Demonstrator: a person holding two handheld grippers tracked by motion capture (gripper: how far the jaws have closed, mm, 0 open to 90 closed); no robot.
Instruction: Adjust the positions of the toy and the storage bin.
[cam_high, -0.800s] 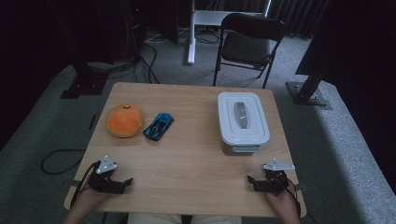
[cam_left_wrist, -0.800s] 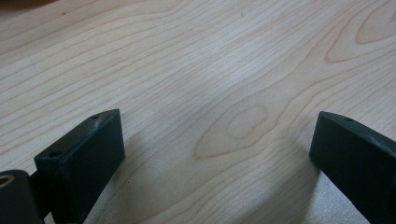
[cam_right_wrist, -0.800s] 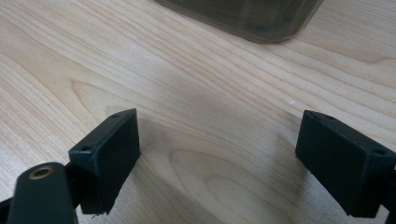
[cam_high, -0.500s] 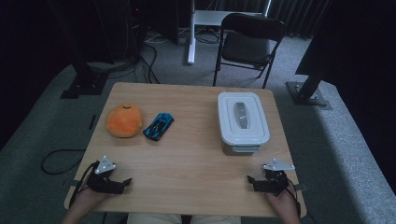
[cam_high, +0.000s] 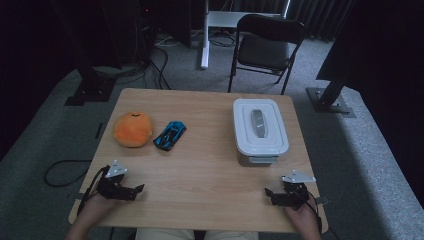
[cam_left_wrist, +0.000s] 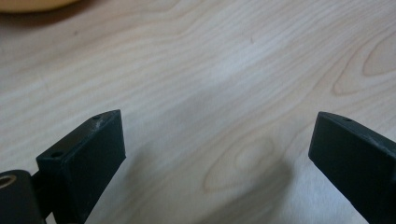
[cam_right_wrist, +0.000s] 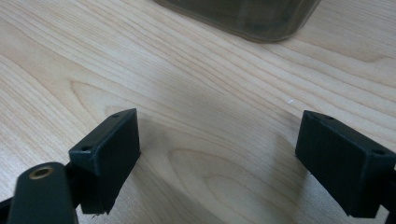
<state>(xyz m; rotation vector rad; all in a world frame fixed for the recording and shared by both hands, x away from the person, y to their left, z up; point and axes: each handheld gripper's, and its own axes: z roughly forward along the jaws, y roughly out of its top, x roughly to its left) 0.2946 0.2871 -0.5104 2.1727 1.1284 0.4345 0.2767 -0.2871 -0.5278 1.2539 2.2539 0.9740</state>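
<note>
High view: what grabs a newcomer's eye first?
The orange plush at the table's left, bright against the pale wood, with a blue toy car just to its right. Across from them stands a white lidded container. Near the front edge, the left gripper and right gripper rest open, holding nothing.

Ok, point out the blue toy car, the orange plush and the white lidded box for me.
blue toy car (cam_high: 169, 135), high view, on its roof.
orange plush (cam_high: 132, 129), high view, middle of its rounded top.
white lidded box (cam_high: 260, 125), high view, on the lid's grey handle.
</note>
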